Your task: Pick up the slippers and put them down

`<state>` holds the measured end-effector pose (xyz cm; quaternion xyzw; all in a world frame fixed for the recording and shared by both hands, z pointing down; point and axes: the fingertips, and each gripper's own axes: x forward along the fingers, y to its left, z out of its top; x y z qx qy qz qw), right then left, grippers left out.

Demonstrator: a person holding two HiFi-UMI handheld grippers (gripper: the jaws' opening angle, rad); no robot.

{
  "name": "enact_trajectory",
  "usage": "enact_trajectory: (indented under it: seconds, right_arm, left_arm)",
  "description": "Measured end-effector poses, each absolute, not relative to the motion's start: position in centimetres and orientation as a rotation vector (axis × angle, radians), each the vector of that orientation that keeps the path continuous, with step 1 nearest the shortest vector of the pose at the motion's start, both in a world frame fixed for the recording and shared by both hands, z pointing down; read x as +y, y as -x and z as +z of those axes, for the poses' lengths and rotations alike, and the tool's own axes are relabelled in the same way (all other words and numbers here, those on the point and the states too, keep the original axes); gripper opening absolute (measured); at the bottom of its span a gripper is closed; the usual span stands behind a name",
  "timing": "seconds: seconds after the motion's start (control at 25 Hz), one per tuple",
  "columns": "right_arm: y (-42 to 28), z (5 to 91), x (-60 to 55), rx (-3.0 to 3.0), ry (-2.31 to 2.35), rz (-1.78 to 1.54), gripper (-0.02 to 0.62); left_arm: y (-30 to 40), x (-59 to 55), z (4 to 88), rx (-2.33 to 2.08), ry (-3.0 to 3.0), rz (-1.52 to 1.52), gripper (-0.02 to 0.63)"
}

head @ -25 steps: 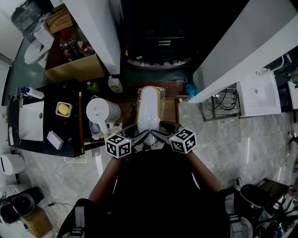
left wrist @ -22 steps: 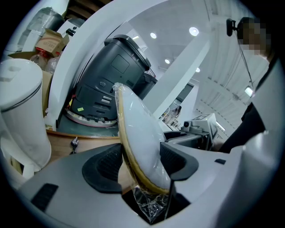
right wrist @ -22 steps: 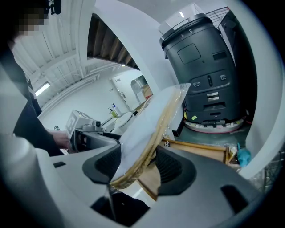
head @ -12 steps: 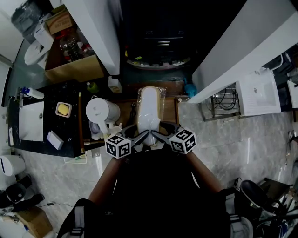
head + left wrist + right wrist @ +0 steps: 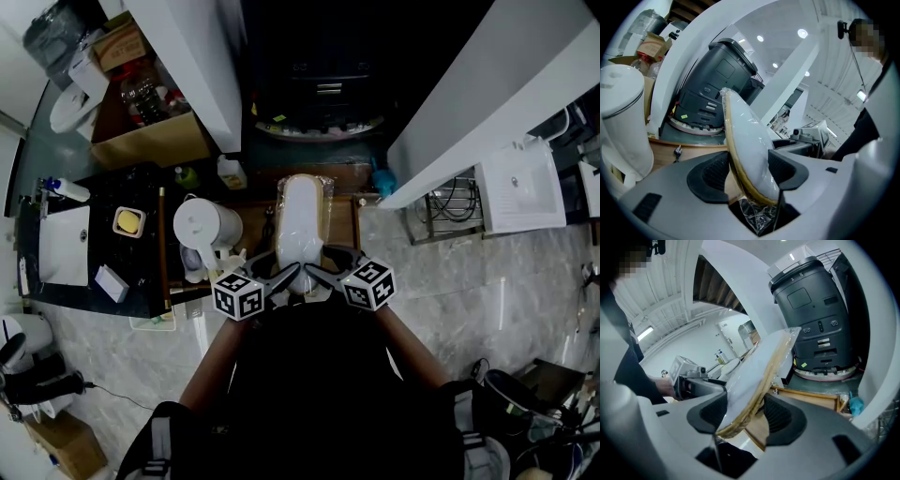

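**Slippers gripped at both sides, set-down not yet done**

The slippers (image 5: 300,217), a white pair with tan edges sealed in clear plastic, sit just right of the white kettle (image 5: 200,227), over the wooden worktop (image 5: 343,223). The left hand-held gripper (image 5: 284,277) is clamped on the near end of the pack, pads pressing both faces. The right hand-held gripper (image 5: 317,275) grips the same end from the side away from the kettle, its jaws wide but pressed on the pack. Seen from the grippers, the pack stands on edge with its far end tilted up, so the pick-up looks done. Whether any part of it rests on the wood I cannot tell. What is left is lowering it and letting go.

Room is tight. The kettle stands near the pack on one side. On the side away from the kettle, the worktop's raised wooden rim (image 5: 357,221) runs just beside it. Beyond the kettle, a dark machine (image 5: 323,75) blocks the far end, and slanted white panels (image 5: 487,103) close in above. The freest path looks to be straight down onto the bare wood.
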<state>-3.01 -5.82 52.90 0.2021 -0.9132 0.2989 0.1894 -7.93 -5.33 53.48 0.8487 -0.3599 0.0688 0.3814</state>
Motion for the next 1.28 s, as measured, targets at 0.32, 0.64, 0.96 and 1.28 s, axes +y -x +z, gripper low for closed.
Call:
enact_trajectory:
  seconds: [0.32,0.64,0.96,1.28]
  right_arm:
    - [3.0,52.8,-5.9,-2.568,-0.573,0.836,0.249]
    - [3.0,52.9,-5.8,-2.568,-0.58,0.824,0.249]
    - [2.9,53.0,-5.8,-2.568,-0.592,0.825,0.249]
    - [2.6,54.3,-5.5,-2.54,-0.591,0.853,0.249]
  left_arm:
    - [7.9,-5.4,53.4,-0.923,-2.16,0.166,0.264]
    - [7.9,-5.4,53.8,-0.916,-2.159,0.168,0.264]
    - [7.9,-5.5,53.6,-0.908,-2.16,0.162,0.264]
    - [7.5,-5.1,54.7,-0.899,-2.141,0.181,0.264]
